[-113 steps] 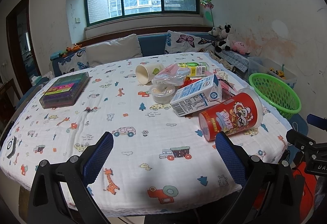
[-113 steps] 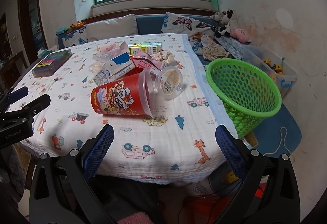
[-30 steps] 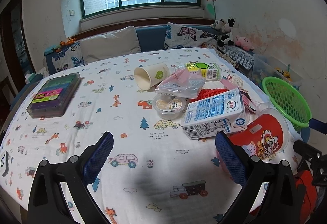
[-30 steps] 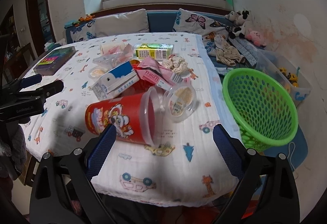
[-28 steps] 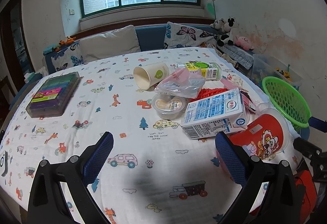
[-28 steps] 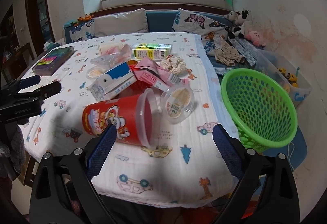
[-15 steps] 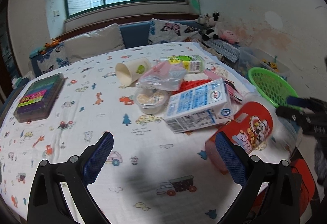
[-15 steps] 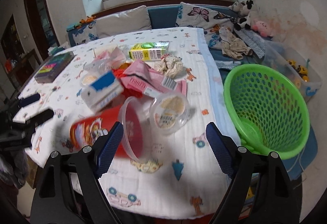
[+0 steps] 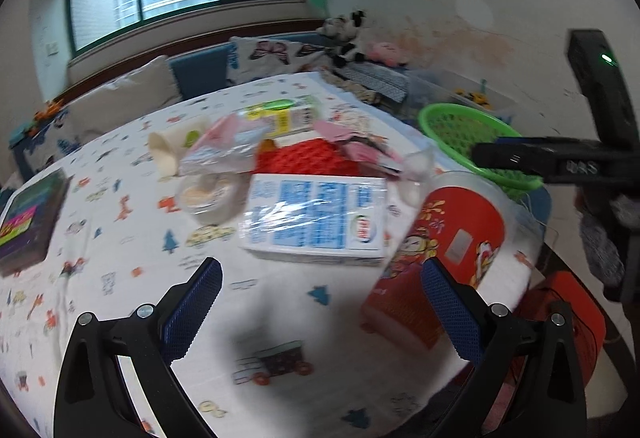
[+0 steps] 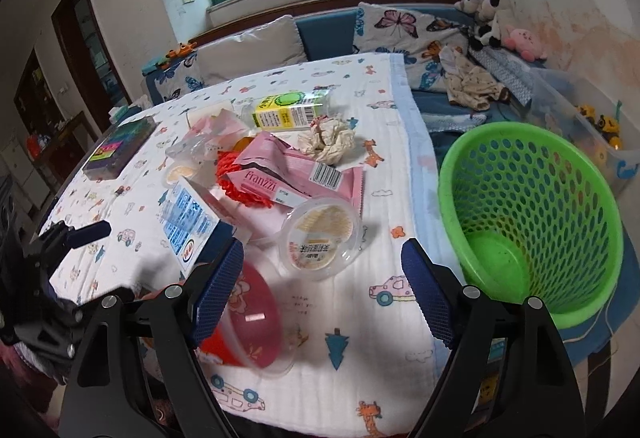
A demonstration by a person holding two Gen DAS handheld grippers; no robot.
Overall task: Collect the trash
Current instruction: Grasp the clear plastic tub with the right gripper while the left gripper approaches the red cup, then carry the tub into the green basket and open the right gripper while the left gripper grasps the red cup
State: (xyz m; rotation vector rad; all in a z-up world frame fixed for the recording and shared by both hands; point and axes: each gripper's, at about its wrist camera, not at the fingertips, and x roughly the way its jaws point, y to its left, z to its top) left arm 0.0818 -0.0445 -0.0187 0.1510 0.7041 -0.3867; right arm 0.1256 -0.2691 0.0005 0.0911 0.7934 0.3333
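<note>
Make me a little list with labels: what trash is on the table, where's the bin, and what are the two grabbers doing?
Trash: red snack tub on its side, blue milk carton, clear plastic cup, pink wrapper, crumpled tissue, yellow-green carton
Bin: green basket, beside the table, nothing in it
Left gripper: jaws open, holding nothing
Right gripper: jaws open but just been closing, near the tub and cup, gripping nothing

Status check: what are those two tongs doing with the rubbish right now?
Left tongs open, empty. Right tongs open, just narrowing beside the red cup, not gripping. Green basket empty; clear tub nearby.
</note>
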